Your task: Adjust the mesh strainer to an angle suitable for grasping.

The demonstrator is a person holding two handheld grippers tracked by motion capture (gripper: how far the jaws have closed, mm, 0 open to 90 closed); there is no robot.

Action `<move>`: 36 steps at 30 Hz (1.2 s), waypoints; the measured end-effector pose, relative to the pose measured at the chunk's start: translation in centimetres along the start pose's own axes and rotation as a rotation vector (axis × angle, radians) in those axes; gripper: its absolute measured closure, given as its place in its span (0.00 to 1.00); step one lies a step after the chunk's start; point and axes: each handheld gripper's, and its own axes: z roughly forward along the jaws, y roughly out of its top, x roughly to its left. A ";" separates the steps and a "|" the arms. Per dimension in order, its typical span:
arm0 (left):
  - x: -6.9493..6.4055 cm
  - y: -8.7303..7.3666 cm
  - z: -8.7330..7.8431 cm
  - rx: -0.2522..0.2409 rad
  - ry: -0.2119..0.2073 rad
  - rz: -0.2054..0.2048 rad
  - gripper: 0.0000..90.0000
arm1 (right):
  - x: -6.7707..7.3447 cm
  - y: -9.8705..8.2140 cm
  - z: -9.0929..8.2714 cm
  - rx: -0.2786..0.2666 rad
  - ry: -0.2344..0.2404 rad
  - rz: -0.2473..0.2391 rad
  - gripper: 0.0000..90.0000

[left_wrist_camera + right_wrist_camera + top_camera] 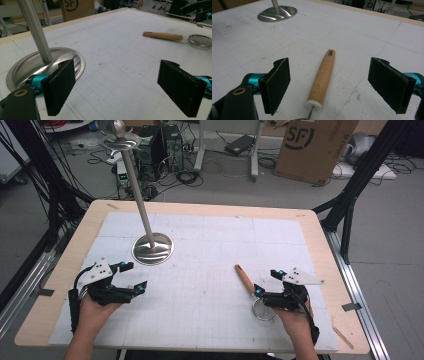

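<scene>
Tool positions come first: the right tool (270, 284) hangs low over the near right part of the table (320, 232), its jaws spread wide with nothing pressed between them, and the left tool (134, 276) waits at the near left, jaws equally wide and empty. Largest of the things on the white mat (225, 240) is the metal stand (152, 248), a round shiny base with a thin pole rising from it toward the far left; in the left gripper view its base (22, 67) sits just beyond the left jaw. Smaller, and the thing in hand, is the strainer: its wooden handle (322, 77) lies flat on the mat between the right tool's open jaws, not yet touched, with the slotted end pointing away and the white collar nearest the camera. In the high view the handle (244, 279) slants up and left from the little mesh bowl (263, 310), which lies beside the right hand (295, 317). I judge the step to be a pickup of the strainer by its handle. To do it well, lower the right tool until the pads flank the thicker part of the wood near the collar, keep the jaws square across the handle so it cannot roll, and close firmly before lifting. Gripping too near the slotted tip would probably let the bowl end sag.
</scene>
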 end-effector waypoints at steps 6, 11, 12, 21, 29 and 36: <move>-0.1 -0.1 0.4 0.013 -0.006 0.003 0.17 | 0.1 -0.1 0.0 0.012 0.005 -0.002 0.19; -0.2 0.0 0.3 0.002 -0.010 0.005 0.17 | 0.3 0.0 -0.3 0.000 -0.012 -0.006 0.19; -0.2 0.0 0.3 0.001 -0.012 0.006 0.17 | 0.3 0.0 -0.3 -0.002 -0.011 -0.006 0.19; -0.2 -0.1 0.3 0.009 -0.009 0.004 0.17 | 0.3 0.1 -0.1 0.017 -0.008 -0.007 0.19; -0.1 -0.1 0.3 0.006 -0.017 0.004 0.17 | 0.5 0.0 0.5 0.058 -0.010 -0.010 0.19; -0.2 -0.1 0.4 0.014 -0.018 0.007 0.17 | 0.9 0.4 1.3 0.095 -0.007 -0.043 0.20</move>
